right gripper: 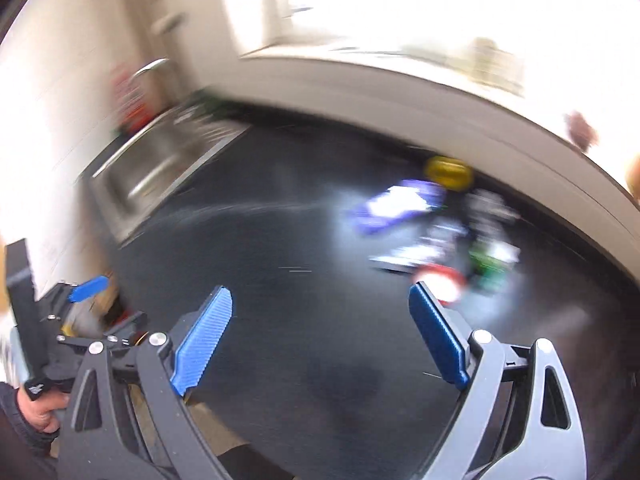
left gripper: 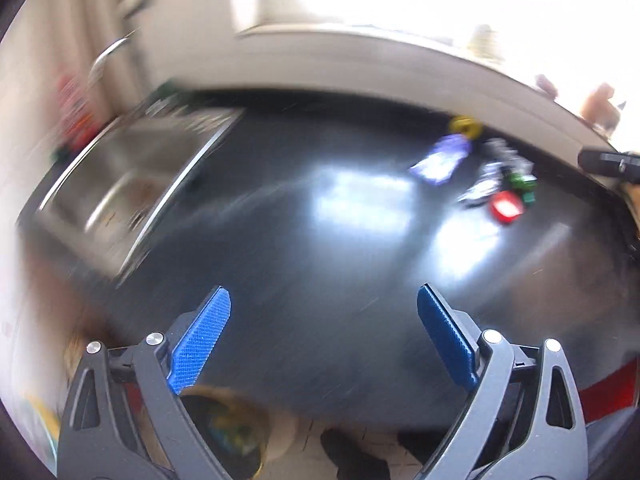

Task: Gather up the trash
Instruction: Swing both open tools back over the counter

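Observation:
A pile of trash lies at the far right of a black countertop [left gripper: 304, 240]: a purple wrapper [left gripper: 440, 160], a yellow lid [left gripper: 464, 125], a red piece [left gripper: 507, 208], a green piece [left gripper: 522, 185] and silvery wrappers [left gripper: 486, 184]. In the right wrist view the same pile is blurred: the purple wrapper [right gripper: 396, 204], yellow lid [right gripper: 448, 171], red piece [right gripper: 440, 280]. My left gripper [left gripper: 324, 300] is open and empty over the counter's near edge. My right gripper [right gripper: 320, 300] is open and empty, the red piece just beyond its right fingertip [right gripper: 420, 300].
A steel sink [left gripper: 132, 184] with a tap [left gripper: 110, 54] sits at the left; it also shows in the right wrist view [right gripper: 160, 172]. A pale wall ledge [left gripper: 380, 64] borders the counter's far side. A round bin [left gripper: 228, 436] stands on the floor below the counter's edge.

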The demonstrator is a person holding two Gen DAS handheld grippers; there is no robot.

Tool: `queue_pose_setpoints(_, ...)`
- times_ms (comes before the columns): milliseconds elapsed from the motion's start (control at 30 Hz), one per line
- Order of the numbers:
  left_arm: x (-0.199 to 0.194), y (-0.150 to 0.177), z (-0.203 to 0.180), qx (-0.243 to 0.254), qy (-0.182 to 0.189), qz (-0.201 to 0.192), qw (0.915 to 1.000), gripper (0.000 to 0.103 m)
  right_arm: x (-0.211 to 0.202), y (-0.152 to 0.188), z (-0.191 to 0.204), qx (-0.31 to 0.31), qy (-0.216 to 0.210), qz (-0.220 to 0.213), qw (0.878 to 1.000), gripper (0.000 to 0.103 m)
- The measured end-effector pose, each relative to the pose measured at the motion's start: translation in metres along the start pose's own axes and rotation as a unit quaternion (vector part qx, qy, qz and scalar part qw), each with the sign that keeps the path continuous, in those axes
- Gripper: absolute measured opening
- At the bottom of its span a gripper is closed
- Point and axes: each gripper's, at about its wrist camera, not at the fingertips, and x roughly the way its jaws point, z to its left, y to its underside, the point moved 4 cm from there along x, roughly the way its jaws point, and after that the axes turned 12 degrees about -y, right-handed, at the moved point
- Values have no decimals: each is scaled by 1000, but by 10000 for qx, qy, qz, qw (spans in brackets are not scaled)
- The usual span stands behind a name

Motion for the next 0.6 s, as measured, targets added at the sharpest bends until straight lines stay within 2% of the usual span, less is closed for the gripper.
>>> queue_pose_setpoints(100,-5,-36,-53,344,374,-195,9985,92,-33,5,-59,462,290,-232,9982,87)
queue_pose_setpoints(167,-7,-51,-84,547,548,-257,9967,92,-49,10,-84,654,380,-327,9966,87)
queue_pose_setpoints(300,-3,-63,-133,992,668,-339,9922,92,-58,14,-120,852,414,-359,9949,87)
queue_pose_setpoints(433,13,-75,-153,1197,704,-334,9898,92,-48,4,-138,845,306,-283,9956,87)
queue_pose_setpoints(600,61,-99,-163,1303,685,-146,9890,92,-14,-24,-146,679,231,-110,9974,86)
